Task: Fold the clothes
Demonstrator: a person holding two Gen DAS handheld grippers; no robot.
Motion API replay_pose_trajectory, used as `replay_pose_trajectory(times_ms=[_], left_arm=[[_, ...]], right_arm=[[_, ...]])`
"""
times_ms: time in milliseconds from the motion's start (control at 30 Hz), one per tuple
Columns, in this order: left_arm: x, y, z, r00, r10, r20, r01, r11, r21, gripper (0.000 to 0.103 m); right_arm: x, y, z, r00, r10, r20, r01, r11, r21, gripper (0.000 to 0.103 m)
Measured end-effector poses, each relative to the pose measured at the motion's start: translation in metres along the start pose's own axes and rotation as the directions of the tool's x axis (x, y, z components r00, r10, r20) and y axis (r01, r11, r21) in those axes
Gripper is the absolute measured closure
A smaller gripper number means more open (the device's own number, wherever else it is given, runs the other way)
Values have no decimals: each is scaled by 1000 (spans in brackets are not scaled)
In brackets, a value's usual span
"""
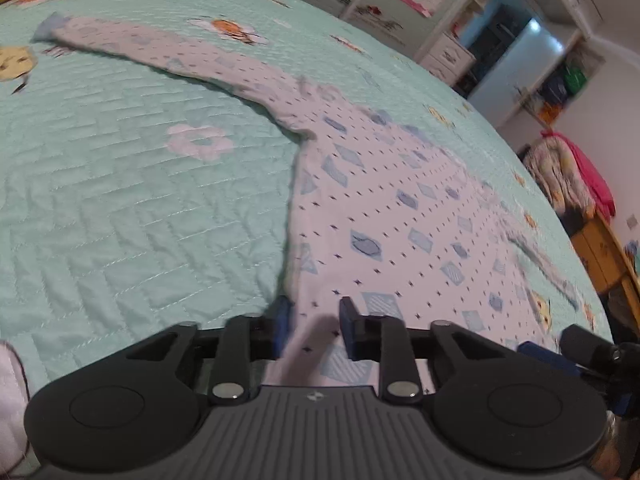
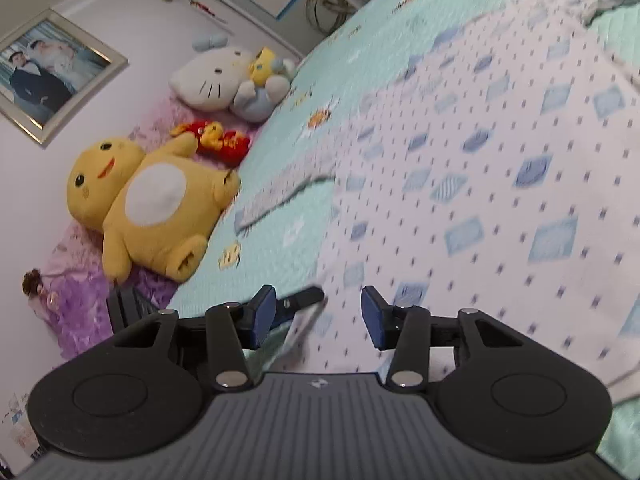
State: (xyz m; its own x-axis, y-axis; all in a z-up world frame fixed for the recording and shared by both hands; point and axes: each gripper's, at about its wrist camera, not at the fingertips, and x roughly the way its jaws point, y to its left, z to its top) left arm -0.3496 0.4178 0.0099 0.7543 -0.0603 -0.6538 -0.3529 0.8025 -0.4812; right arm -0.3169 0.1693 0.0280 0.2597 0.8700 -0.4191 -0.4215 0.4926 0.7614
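A white long-sleeved top (image 1: 400,208) with blue diamonds and dots lies spread on a mint-green quilted bedspread (image 1: 120,208). One sleeve (image 1: 140,46) stretches away to the upper left. My left gripper (image 1: 314,318) sits at the near hem by the top's left edge. A raised ridge of the fabric fills the narrow gap between its blue pads, and it is shut on that ridge. In the right wrist view the same top (image 2: 500,160) covers the right half. My right gripper (image 2: 318,312) stands open at its near corner, the lifted edge between the jaws but not pressed.
A yellow plush (image 2: 152,200), a white cat plush (image 2: 216,80) and a red toy (image 2: 224,140) lie along the bed's head below a framed photo (image 2: 48,76). Shelves and drawers (image 1: 448,56) and a wooden cabinet (image 1: 604,248) stand beyond the bed's far side.
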Motion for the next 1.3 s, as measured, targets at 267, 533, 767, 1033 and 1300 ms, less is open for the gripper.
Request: replay_pose_trajectory(times_ms=[267, 533, 767, 1033, 1300], left_arm=[[2, 7, 4, 1000, 13, -15, -13, 999, -44, 91], [5, -4, 5, 997, 71, -31, -71, 997, 8, 88], [9, -18, 9, 991, 119, -55, -115, 991, 69, 74], [10, -27, 8, 989, 138, -59, -134, 989, 68, 66], [10, -24, 10, 991, 115, -72, -113, 993, 32, 61]], right_arm=[[-14, -4, 14, 998, -46, 36, 47, 998, -32, 54], [-2, -5, -5, 997, -63, -53, 60, 996, -65, 53], [11, 12, -19, 989, -121, -90, 102, 976, -191, 53], [15, 3, -21, 982, -170, -87, 153, 973, -173, 50], [30, 16, -24, 978, -194, -71, 173, 957, -234, 50]])
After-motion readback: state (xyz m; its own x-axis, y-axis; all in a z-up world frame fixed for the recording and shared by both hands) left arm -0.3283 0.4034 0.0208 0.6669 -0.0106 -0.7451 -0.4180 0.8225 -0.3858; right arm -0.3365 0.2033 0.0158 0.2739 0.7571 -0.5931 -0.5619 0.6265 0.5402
